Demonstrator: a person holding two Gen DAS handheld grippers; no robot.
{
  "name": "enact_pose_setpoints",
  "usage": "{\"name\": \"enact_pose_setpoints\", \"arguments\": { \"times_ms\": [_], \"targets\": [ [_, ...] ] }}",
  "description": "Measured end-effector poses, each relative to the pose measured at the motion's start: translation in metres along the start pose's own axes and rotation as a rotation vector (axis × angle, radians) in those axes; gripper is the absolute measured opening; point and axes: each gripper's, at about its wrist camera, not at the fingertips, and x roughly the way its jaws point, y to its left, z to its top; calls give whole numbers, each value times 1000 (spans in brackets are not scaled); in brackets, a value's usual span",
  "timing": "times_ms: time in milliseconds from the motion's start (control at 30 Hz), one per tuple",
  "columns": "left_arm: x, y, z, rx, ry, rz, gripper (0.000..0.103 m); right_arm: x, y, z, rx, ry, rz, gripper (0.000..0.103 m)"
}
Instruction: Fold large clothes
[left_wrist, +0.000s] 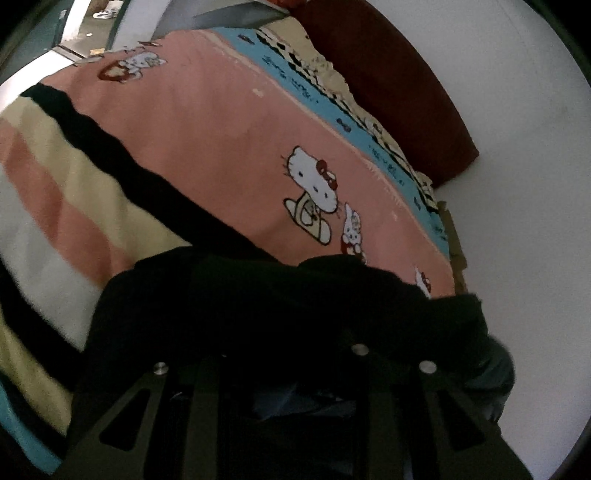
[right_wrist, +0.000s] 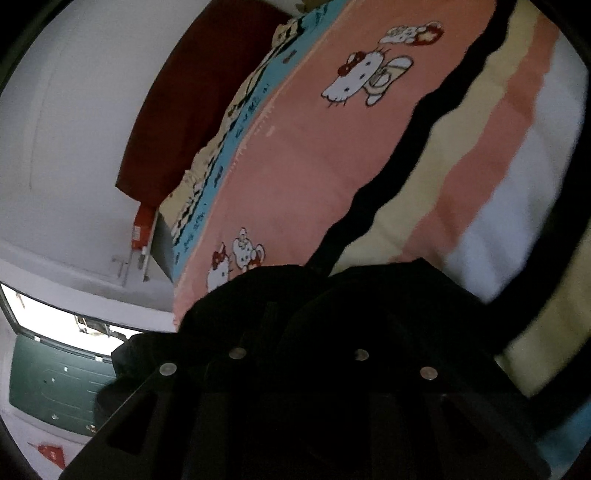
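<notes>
Your left gripper (left_wrist: 291, 332) and right gripper (right_wrist: 295, 325) each sit buried in the black garment (left_wrist: 258, 295), jaws nearly closed; the dark cloth hides the fingertips, so it appears clamped but I cannot tell for sure. The garment hangs bunched over both grippers, above the bed's pink cartoon-cat blanket (left_wrist: 221, 129). A dark red pillow (left_wrist: 388, 85) lies along the wall side.
</notes>
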Motion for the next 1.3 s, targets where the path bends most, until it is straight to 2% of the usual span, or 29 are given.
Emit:
{"name": "enact_pose_setpoints", "arguments": {
  "times_ms": [133, 200, 300, 333, 367, 433, 533, 600, 700, 867, 967, 1067, 1167, 1300],
  "targets": [
    [10, 4, 5, -12, 6, -53, 27, 16, 7, 4, -51, 0, -37, 19],
    [8, 7, 9, -40, 6, -97, 29, 17, 8, 6, -49, 3, -35, 23],
    [-10, 13, 13, -103, -17, -199, 45, 11, 6, 8, -39, 2, 22, 39],
    [-18, 16, 17, -128, -40, -240, 50, 8, 6, 9, -42, -2, 44, 48],
    [-26, 17, 20, -145, -59, -269, 51, 7, 8, 10, -45, -6, 59, 58],
    [-43, 18, 29, -163, -95, -294, 52, 3, 9, 12, -56, -9, 87, 67],
    [-68, 15, 39, -163, -137, -293, 52, -7, 14, 14, -62, -16, 109, 76],
    [-88, 12, 44, -154, -163, -284, 52, -17, 17, 18, -61, -36, 127, 77],
    [-118, -2, 43, -91, -177, -194, 52, -38, 26, 23, -84, -66, 131, 79],
    [-134, -38, 17, 64, -146, -66, 52, -74, 59, 10, -244, -79, 66, 79],
    [-126, -69, -9, 192, -112, 15, 52, -85, 88, -14, -396, -62, 15, 79],
    [-105, -96, -33, 299, -82, 49, 52, -80, 115, -41, -546, -35, -33, 79],
    [-75, -121, -51, 406, -57, 88, 52, -68, 130, -66, -666, -13, -61, 79],
    [-37, -146, -57, 510, -35, 135, 52, -35, 144, -85, -774, 37, -100, 79]
  ]
}}
